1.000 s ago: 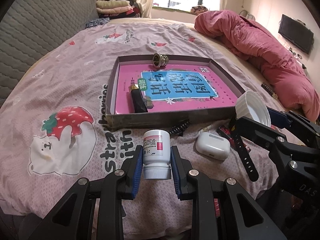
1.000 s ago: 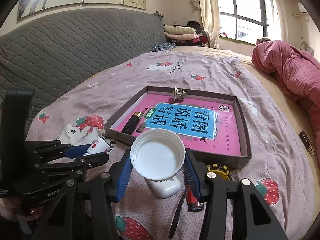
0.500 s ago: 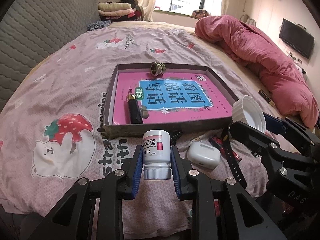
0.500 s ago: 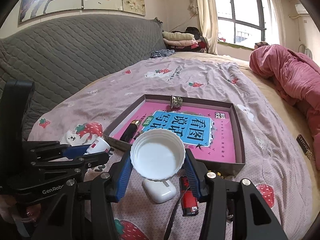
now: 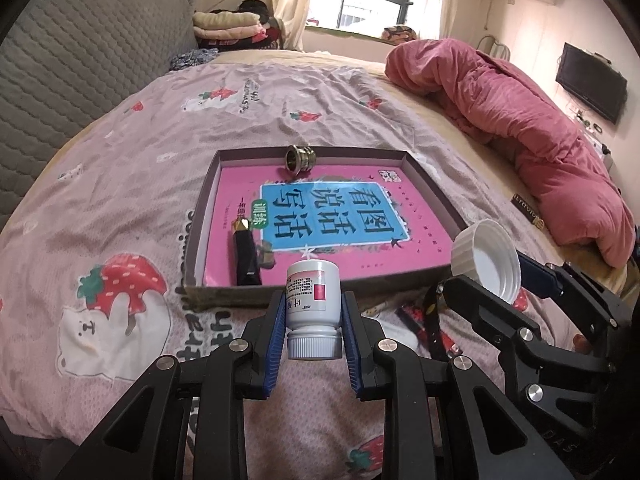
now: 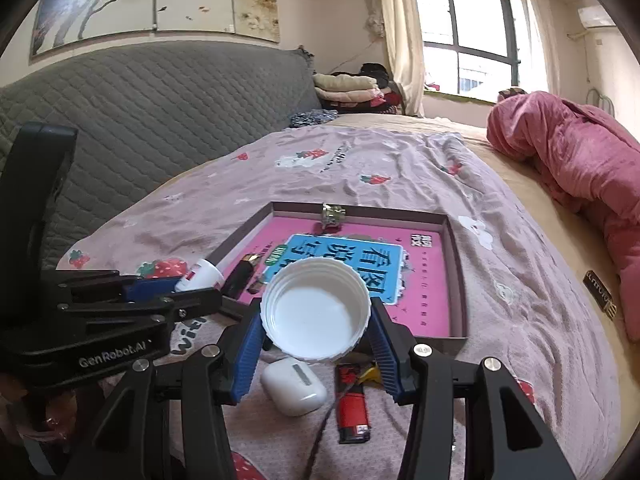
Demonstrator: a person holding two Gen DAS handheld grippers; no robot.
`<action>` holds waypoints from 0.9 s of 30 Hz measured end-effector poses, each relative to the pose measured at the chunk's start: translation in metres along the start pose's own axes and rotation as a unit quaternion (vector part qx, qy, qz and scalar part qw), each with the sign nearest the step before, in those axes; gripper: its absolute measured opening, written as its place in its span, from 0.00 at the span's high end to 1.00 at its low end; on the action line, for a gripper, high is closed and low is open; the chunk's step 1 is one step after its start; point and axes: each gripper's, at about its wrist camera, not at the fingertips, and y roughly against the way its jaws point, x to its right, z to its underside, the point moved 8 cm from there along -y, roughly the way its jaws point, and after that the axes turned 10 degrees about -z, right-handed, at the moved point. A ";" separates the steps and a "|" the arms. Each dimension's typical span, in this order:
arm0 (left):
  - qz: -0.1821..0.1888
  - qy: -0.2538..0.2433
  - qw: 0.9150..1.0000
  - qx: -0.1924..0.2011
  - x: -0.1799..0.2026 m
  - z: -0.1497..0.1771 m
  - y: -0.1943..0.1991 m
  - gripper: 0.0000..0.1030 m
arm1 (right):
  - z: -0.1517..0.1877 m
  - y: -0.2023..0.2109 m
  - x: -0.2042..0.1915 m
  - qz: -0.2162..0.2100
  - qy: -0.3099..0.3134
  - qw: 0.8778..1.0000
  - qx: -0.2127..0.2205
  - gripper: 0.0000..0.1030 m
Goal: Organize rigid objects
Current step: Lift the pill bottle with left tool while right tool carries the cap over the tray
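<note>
My left gripper is shut on a small white pill bottle with a red-marked label, held above the bedspread just in front of the shallow box. My right gripper is shut on a wide white jar lid, hollow side facing the camera; that lid also shows at the right of the left wrist view. The box holds a pink book, a black lighter and a brass fitting.
On the pink strawberry bedspread in front of the box lie a white earbud case, a red lighter and a black strap. A rolled pink quilt lies right, a grey quilted headboard left.
Both grippers have risen and drawn back from the bed with their loads. The box and loose items sit lower and farther in view; the grips are unchanged.
</note>
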 end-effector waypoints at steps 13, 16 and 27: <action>-0.003 0.010 1.000 0.002 0.004 -0.022 -0.002 0.74 | -0.008 0.000 0.026 0.001 -0.032 0.999 0.021 0.51; -0.016 0.010 1.000 0.004 0.003 -0.026 -0.004 0.74 | -0.011 0.002 0.030 0.005 -0.032 0.999 0.029 0.51; -0.029 0.015 0.999 0.004 0.006 -0.039 -0.014 0.74 | -0.018 0.005 0.039 0.012 -0.029 0.999 0.044 0.51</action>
